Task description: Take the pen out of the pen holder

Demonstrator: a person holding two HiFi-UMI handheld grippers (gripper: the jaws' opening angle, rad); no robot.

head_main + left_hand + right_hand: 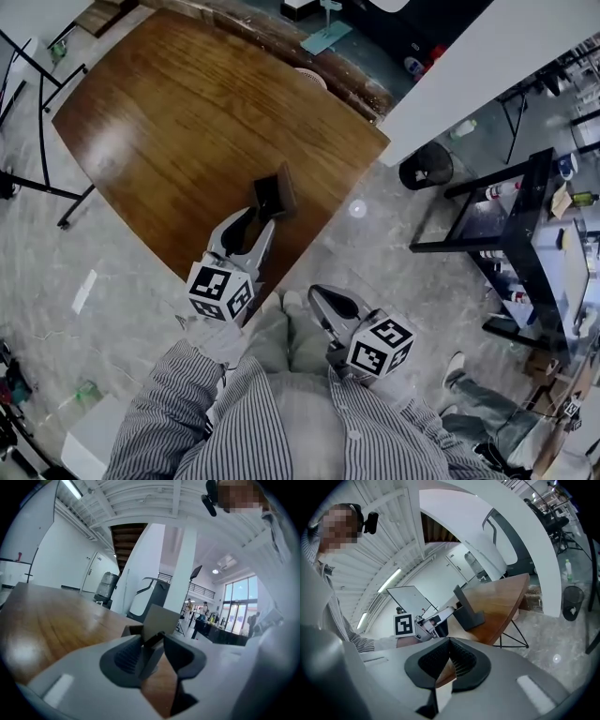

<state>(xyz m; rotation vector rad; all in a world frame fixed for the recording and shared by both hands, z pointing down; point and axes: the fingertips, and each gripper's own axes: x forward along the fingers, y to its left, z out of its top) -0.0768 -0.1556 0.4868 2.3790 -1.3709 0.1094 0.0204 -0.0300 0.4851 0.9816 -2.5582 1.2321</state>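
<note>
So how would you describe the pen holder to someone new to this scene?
Find the brown wooden table. Near its edge closest to the person, just ahead of the open left gripper, stands the pen holder. It is a small dark boxy stand, with nothing else on the wood around it.

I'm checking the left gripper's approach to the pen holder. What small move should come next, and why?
Probably ease the left gripper forward to the pen holder before closing. Its fingers stand apart, gripping nothing. The holder sits just beyond them near the table edge, and its contents cannot be made out yet.
</note>
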